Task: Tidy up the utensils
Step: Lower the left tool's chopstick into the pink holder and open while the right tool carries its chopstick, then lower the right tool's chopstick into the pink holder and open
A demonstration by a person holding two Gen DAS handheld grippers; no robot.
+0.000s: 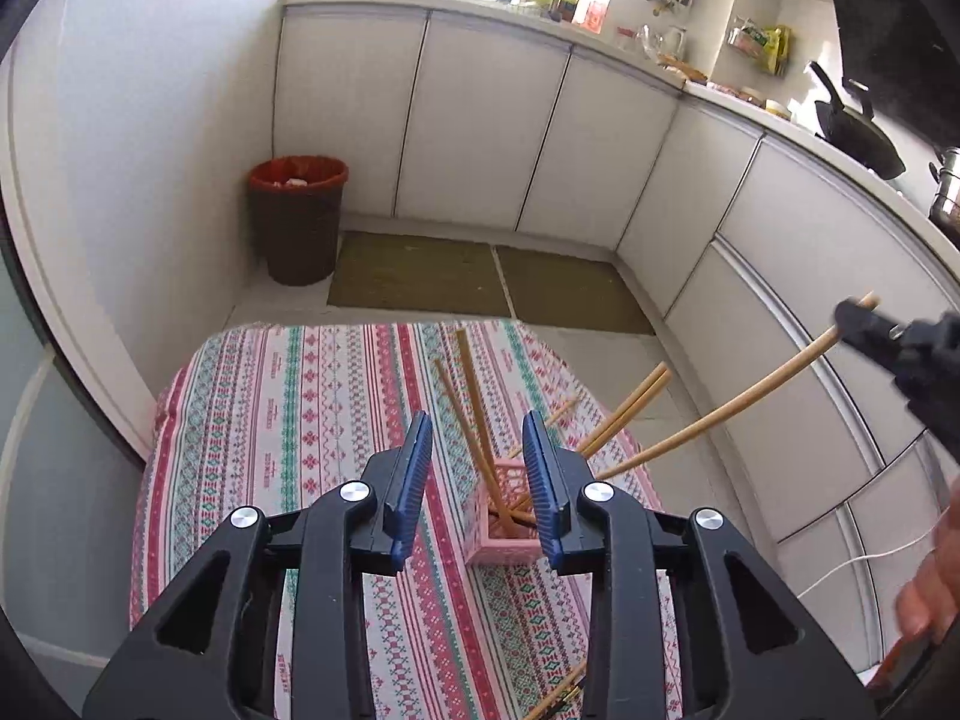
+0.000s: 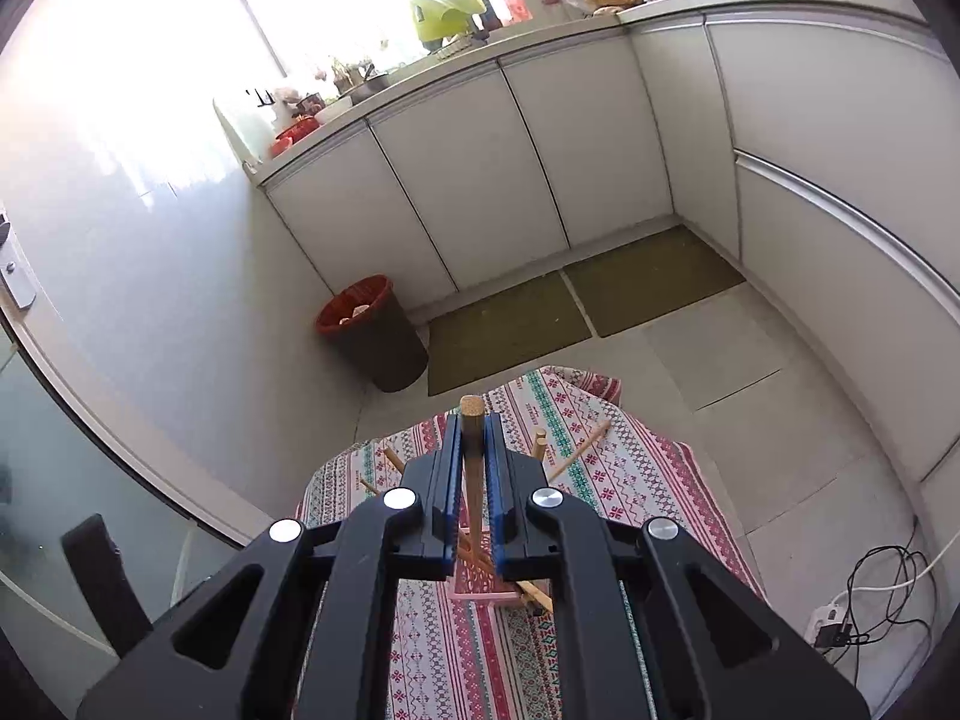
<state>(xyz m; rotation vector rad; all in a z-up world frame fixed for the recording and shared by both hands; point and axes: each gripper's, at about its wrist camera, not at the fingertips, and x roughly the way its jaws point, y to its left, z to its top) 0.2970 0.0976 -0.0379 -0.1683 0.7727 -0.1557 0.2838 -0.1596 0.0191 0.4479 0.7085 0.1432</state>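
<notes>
Left wrist view alone shows chopstick (image 1: 738, 402) entering basket (image 1: 489, 540).

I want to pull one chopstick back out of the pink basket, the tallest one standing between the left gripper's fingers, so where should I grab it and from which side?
Grip the tallest chopstick on its bare upper shaft, well above the pink basket, coming down from above. It leans only slightly and its top stands clear of the other sticks. The open left gripper already straddles it.

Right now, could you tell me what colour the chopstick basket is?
Pink; the basket shows best in the left wrist view.
</notes>
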